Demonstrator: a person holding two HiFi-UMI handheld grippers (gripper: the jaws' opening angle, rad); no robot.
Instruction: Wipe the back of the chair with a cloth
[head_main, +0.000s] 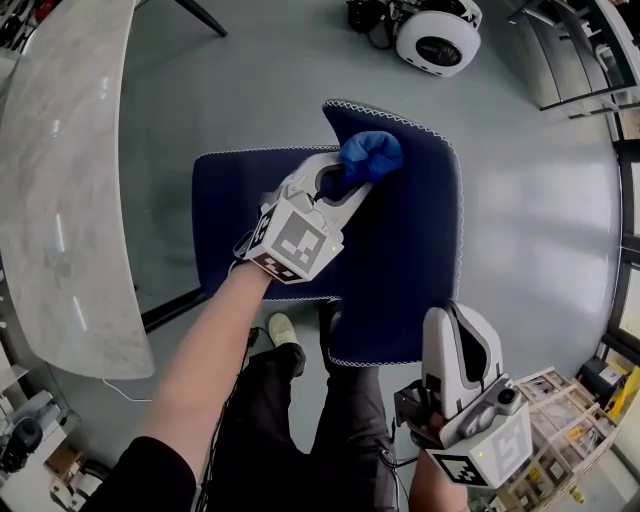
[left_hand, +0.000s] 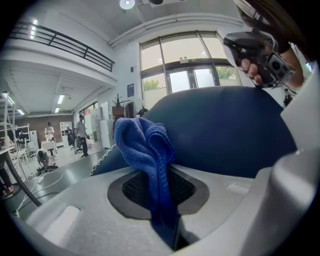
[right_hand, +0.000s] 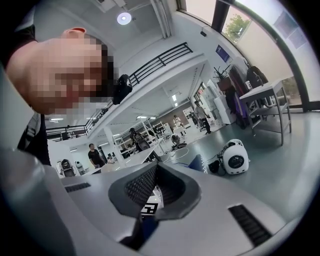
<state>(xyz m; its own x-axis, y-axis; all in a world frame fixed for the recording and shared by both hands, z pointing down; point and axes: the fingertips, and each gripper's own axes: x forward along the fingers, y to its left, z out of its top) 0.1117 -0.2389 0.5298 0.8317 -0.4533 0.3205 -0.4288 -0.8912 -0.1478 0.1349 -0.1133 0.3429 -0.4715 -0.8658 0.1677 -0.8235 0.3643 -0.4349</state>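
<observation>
The navy blue chair (head_main: 400, 250) with white-stitched edges stands below me in the head view. My left gripper (head_main: 345, 178) is shut on a bunched blue cloth (head_main: 370, 155) and holds it against the chair's upper part. In the left gripper view the cloth (left_hand: 145, 145) sticks up from between the jaws, right against the navy padded surface (left_hand: 225, 130). My right gripper (head_main: 452, 318) is held off the chair's near right corner, shut, with nothing in it. Its dark pads (right_hand: 145, 187) meet in the right gripper view.
A marble-topped table (head_main: 60, 180) curves along the left. A round white machine (head_main: 438, 38) sits on the grey floor beyond the chair. Cardboard boxes (head_main: 560, 425) lie at the lower right. My legs and a shoe (head_main: 283, 328) stand just in front of the chair.
</observation>
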